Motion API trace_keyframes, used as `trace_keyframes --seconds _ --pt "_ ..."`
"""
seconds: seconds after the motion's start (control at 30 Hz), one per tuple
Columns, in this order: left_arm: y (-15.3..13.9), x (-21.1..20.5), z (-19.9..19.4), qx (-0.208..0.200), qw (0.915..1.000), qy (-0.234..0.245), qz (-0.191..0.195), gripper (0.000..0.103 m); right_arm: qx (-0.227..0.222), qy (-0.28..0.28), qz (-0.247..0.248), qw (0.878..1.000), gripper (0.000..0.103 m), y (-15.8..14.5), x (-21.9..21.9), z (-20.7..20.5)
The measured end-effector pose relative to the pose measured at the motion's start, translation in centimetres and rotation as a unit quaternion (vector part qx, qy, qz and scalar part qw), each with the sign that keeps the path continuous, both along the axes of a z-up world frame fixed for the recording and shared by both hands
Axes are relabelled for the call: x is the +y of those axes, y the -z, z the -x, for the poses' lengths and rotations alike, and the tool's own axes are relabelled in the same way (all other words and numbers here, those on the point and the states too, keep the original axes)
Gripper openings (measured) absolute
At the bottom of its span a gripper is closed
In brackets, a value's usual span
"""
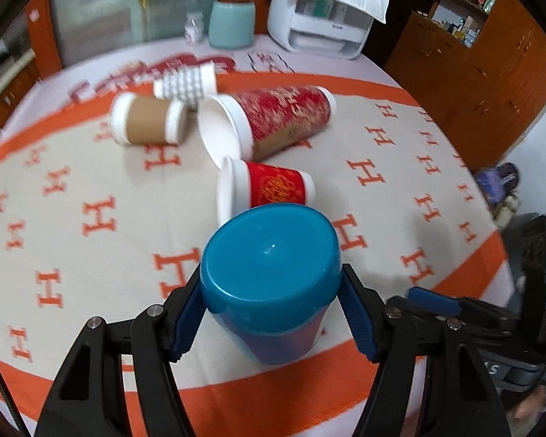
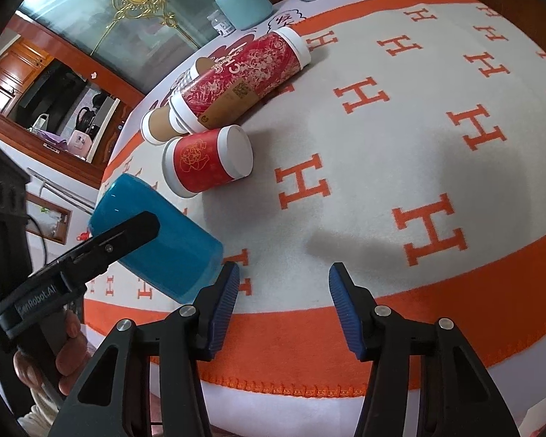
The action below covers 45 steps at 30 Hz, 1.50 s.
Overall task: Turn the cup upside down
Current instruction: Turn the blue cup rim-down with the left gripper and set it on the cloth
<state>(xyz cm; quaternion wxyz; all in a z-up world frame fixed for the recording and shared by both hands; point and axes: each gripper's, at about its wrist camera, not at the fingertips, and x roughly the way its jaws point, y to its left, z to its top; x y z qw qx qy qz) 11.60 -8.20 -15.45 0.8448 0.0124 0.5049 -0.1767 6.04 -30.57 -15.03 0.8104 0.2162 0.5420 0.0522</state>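
left gripper (image 1: 271, 313) jaws clamped on blue cup (image 1: 269, 284), cup tilted base-up, right gripper (image 2: 284, 287) low over blanket (image 2: 382, 153), jaws apart

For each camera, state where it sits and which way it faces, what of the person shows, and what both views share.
Left wrist: on the left gripper, looking along its fingers over the blue cup it clamps, toward the paper cups lying on the table; no hand visible.
Right wrist: on the open right gripper, facing the orange-bordered cloth; the person's left hand shows at lower left.
Shared: the blue cup, the small red cup, the tall red cup, the brown-sleeved cup.
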Motion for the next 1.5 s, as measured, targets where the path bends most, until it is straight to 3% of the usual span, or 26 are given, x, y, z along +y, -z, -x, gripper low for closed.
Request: trace_keyframes --seconds 0.27,0.57,0.77,1.0,1.3,1.5 --pt "-0.3 -0.2 3.1 -0.080 0.9959 -0.013 -0.039 0.067 -0.011 0.000 0.031 0.999 0.053 0.3 0.6 0.9" --pt "2.4 -0.7 5.5 -0.093 0.9947 -0.016 -0.041 0.067 -0.011 0.002 0.046 0.999 0.053 0.9 1.1 2.0" --pt "2.5 -0.8 6.5 -0.100 0.9941 -0.015 -0.040 0.068 -0.014 0.004 0.056 0.998 0.053 0.7 1.0 2.6" --pt "0.7 -0.1 7.4 -0.123 0.9914 -0.024 -0.039 0.089 -0.021 0.004 0.057 0.998 0.053 -0.1 1.2 3.3" --pt "-2.0 1.6 9.7 -0.132 0.9900 -0.033 -0.035 0.095 -0.043 -0.005 0.070 0.997 0.053 -2.4 2.1 5.0" --pt "-4.1 3.0 12.3 -0.155 0.9851 -0.054 -0.053 0.102 -0.059 -0.013 0.080 0.995 0.053 -4.3 3.1 6.8"
